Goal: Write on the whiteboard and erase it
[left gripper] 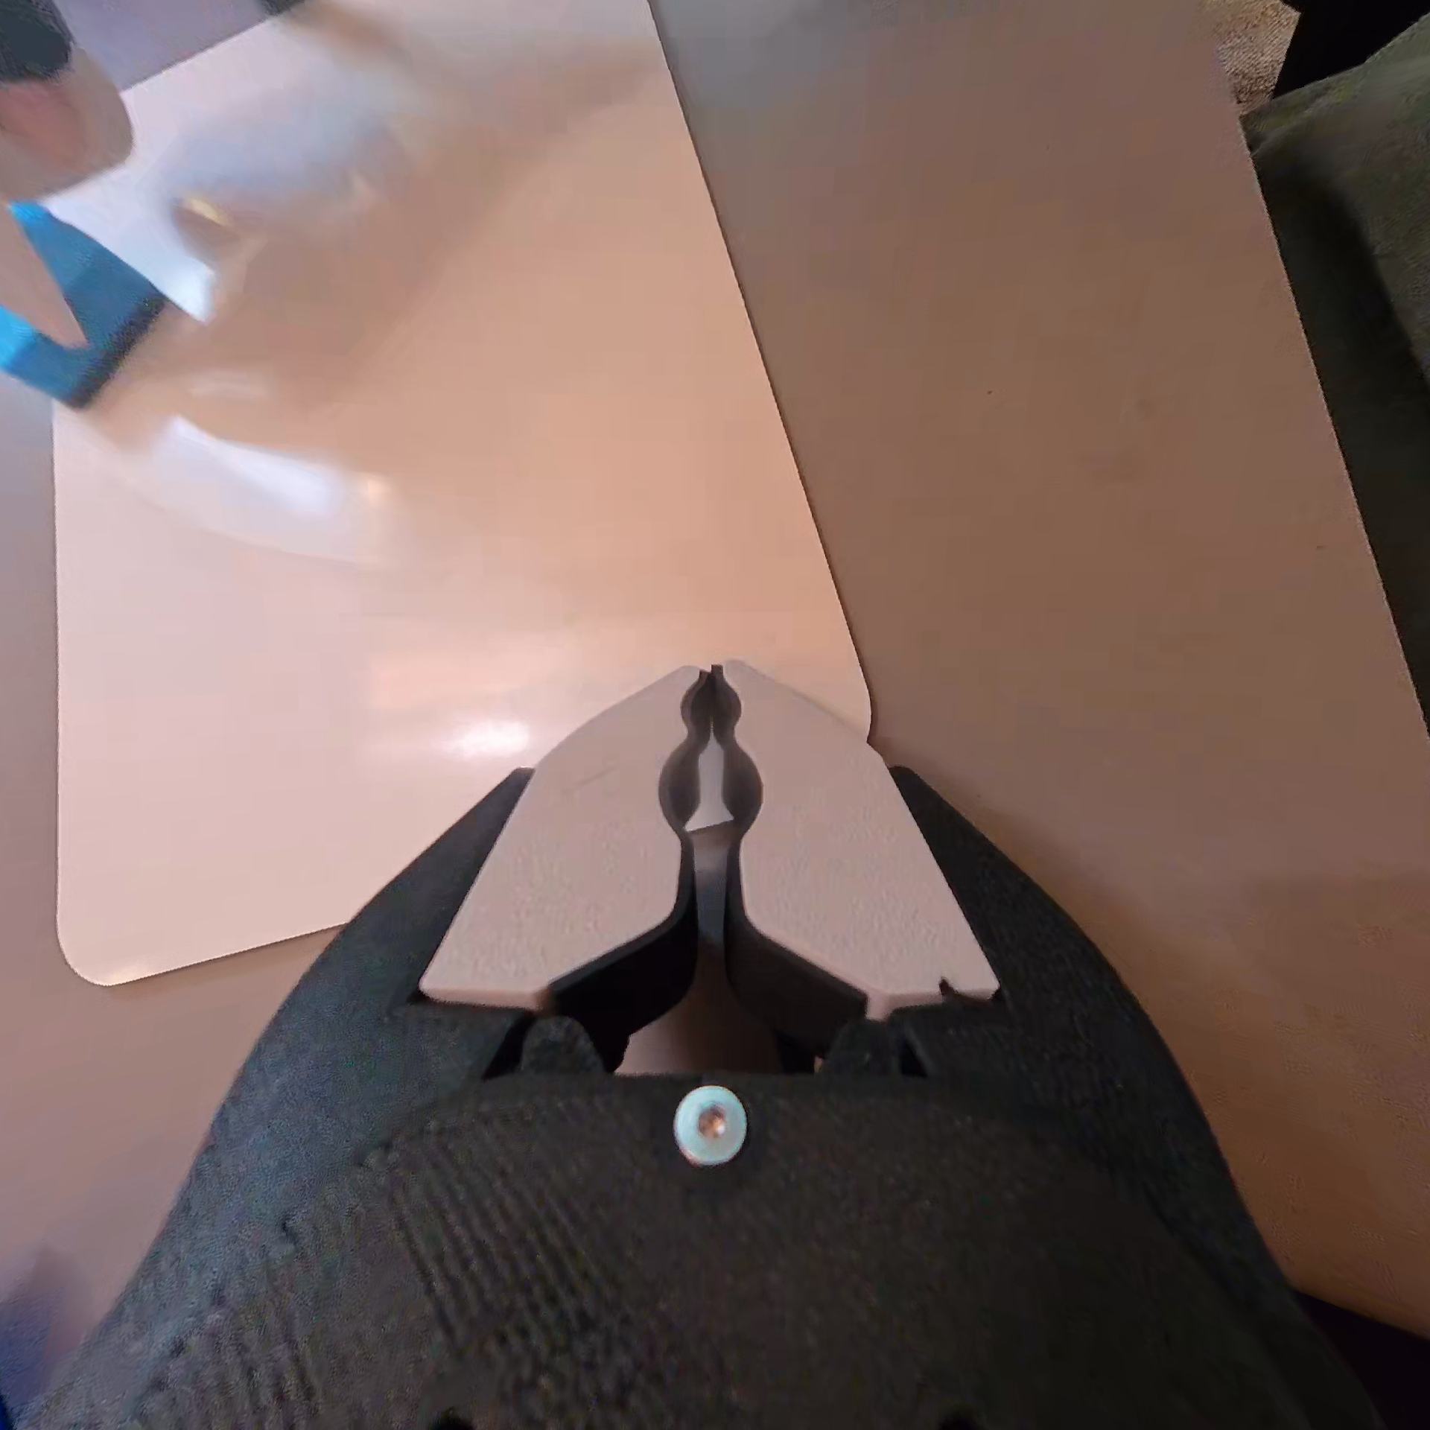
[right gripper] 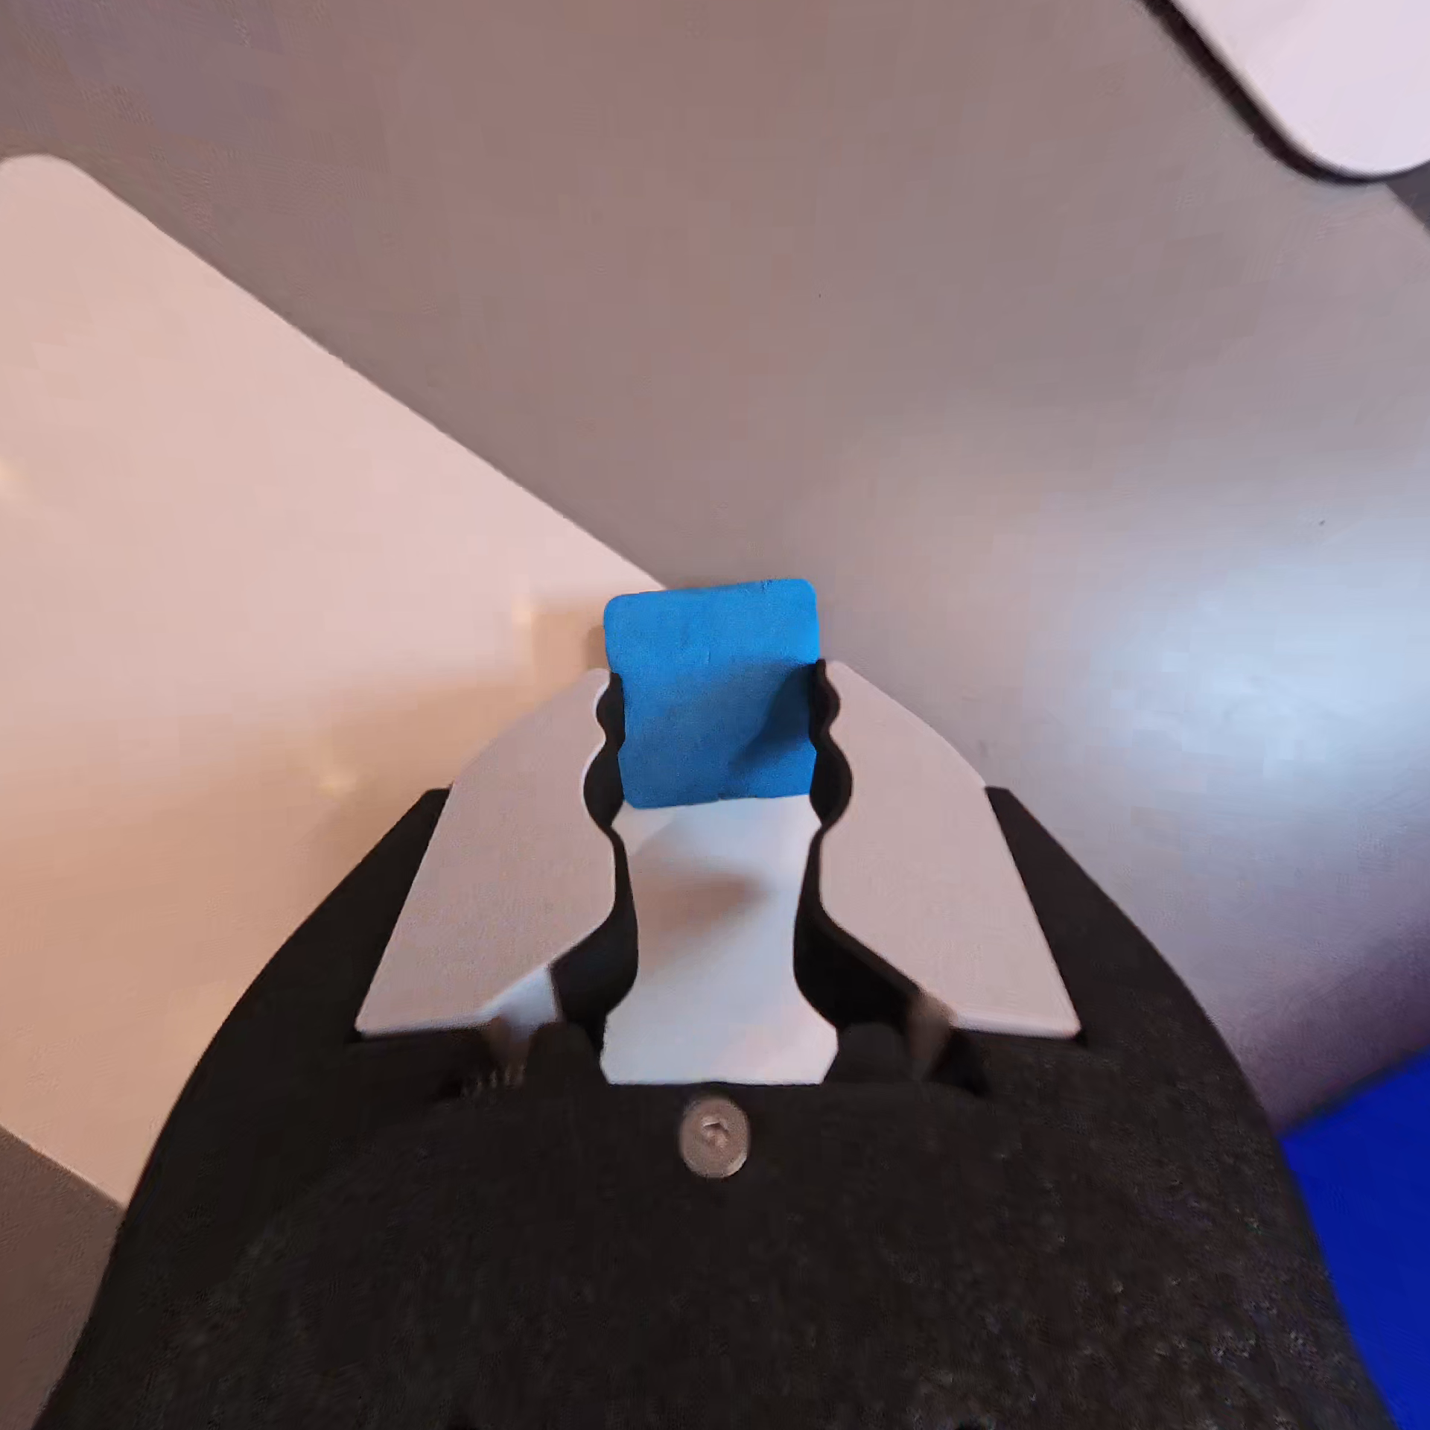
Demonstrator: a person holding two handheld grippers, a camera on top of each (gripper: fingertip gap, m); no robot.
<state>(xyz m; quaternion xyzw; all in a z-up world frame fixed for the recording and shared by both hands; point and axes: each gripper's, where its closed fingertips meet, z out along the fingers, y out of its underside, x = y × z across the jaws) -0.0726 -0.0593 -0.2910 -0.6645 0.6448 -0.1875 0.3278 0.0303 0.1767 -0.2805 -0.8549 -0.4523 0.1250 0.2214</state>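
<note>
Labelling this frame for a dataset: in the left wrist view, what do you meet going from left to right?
Blue eraser in the right claw → whiteboard → left claw, shut at the board's near corner → bare table → dark green cloth.

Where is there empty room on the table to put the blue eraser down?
Bare table runs between the whiteboard and the green cloth. The board's middle is bare too. Its far corner is crowded by the right gripper holding the blue eraser.
</note>
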